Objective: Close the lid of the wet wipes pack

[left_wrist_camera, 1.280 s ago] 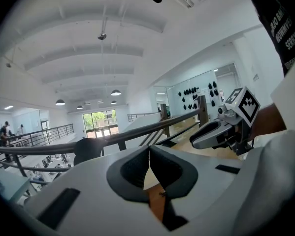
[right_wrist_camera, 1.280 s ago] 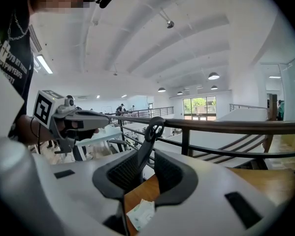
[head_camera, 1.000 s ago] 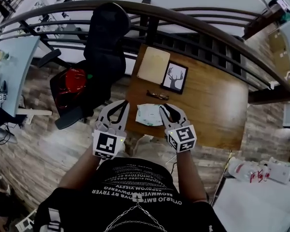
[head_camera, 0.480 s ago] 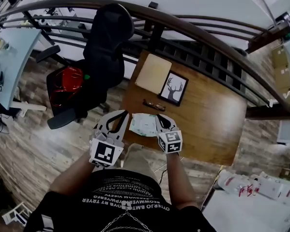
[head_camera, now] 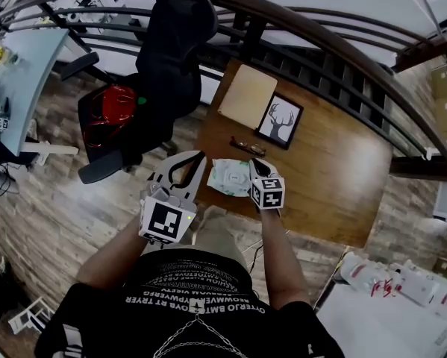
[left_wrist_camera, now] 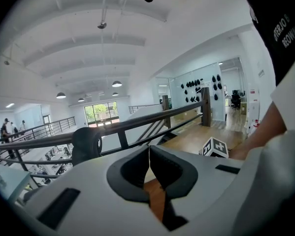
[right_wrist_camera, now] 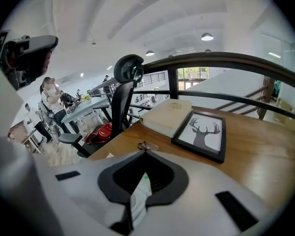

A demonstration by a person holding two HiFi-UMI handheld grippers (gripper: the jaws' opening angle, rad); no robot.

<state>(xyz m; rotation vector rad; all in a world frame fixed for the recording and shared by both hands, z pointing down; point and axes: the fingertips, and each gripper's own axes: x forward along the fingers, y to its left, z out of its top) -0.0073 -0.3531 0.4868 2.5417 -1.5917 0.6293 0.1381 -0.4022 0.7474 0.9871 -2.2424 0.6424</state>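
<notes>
Head view first: can see the wipes pack [head_camera: 227, 176] lying flat on the tabletop [head_camera: 342, 177], right at the near edge, just below a pair of glasses [head_camera: 245, 146]. Got the right gripper [head_camera: 255, 167] nosed down over the pack's right end with fingers clenched together, probably to use the tips as one blunt poker for pushing the lid flat. Can't tell from up here whether actually touching or just above. Left gripper [head_camera: 198, 157] parked just off the pack's left side, over the tabletop's edge. Looks like standby, maybe ready to steady the pack. Further back, well out of the way: a deer picture [head_camera: 280, 121] and a notebook [head_camera: 245, 95].

Left gripper view: shows its fingers [left_wrist_camera: 130, 173] closed on each other with nothing between, only bare wood below. Also catches the right gripper's marker cube off to the right.

Right gripper view: same story, fingers [right_wrist_camera: 169, 183] pinched shut, with a sliver of white-and-green pack peeking through the gap behind the tips. So aimed straight at it, not gripping it as far as can be judged.

Versus a second ago: right fingers spread open then, clenched now, and dropped lower onto the pack. Left one pretty much where it was. Can't make out the lid itself, so guessing the press isn't finished yet.
</notes>
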